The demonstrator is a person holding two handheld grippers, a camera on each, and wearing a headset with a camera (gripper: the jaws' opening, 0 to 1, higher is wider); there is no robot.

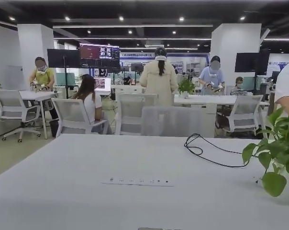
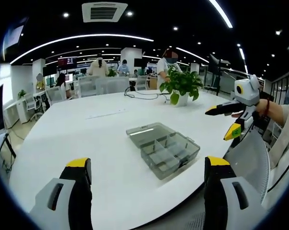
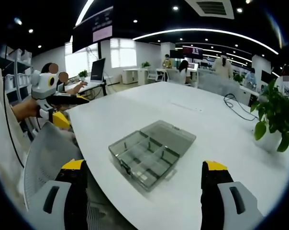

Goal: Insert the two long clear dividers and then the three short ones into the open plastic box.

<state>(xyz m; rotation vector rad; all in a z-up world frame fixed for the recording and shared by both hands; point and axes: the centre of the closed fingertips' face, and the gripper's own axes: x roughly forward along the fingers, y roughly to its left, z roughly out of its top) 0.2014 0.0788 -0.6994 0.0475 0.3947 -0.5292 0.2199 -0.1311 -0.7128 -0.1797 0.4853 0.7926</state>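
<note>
A clear grey plastic box [image 2: 162, 149] lies open on the white table [image 2: 87, 139], its lid folded out flat beside the tray. Clear dividers stand inside the tray and split it into several compartments. My left gripper [image 2: 147, 161] hovers off the table's edge, open, jaws on either side of the box in the picture and well short of it. The right gripper [image 2: 223, 123] hangs open at the right, held in a hand. In the right gripper view the same box [image 3: 151, 151] sits ahead of my open right gripper [image 3: 143, 165], with the left gripper [image 3: 70, 111] open at the left.
A potted plant [image 2: 180, 86] and a black cable [image 1: 211, 148] sit at the far side of the table [image 1: 135, 201], with a flush socket strip [image 1: 137, 181] in its middle. A mesh chair back [image 3: 46, 158] stands near the table's edge. Chairs and people fill the room beyond.
</note>
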